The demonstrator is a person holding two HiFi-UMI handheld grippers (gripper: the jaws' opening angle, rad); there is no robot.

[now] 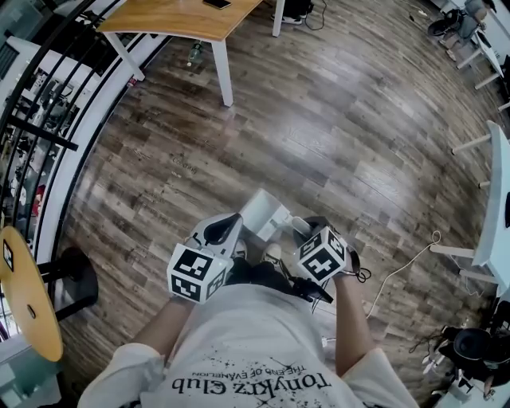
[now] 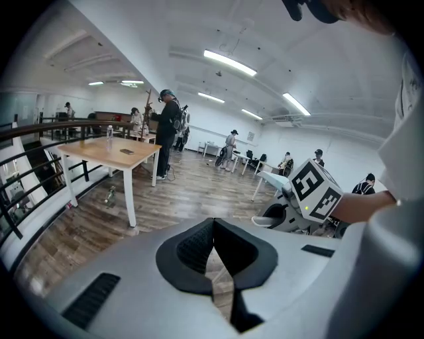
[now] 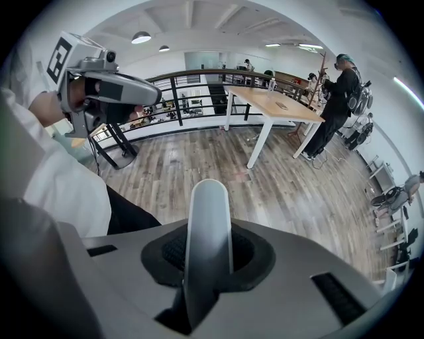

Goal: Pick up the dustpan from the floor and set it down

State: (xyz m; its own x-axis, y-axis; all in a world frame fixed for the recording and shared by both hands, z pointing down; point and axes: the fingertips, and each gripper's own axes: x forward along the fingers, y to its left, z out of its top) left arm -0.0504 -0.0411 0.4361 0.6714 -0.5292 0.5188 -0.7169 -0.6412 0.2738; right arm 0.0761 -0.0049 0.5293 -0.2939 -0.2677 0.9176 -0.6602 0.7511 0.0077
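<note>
The white dustpan (image 1: 265, 213) hangs in front of my body, low over the wood floor, between the two grippers. Its long white handle (image 3: 209, 225) runs up through the jaws of my right gripper (image 3: 209, 255), which is shut on it. In the head view the right gripper (image 1: 307, 239) points steeply down, with its marker cube toward me. My left gripper (image 2: 213, 248) is just left of the dustpan, its dark pads (image 2: 195, 248) pressed together with nothing between them. The left gripper (image 1: 221, 233) does not touch the dustpan.
A wooden table (image 1: 183, 17) with white legs stands ahead on the left. A black railing (image 1: 48, 119) runs along the left side, with a round yellow tabletop (image 1: 28, 295) below it. A white cable (image 1: 406, 263) lies on the floor at right beside a white desk (image 1: 496, 199). Several people stand far off.
</note>
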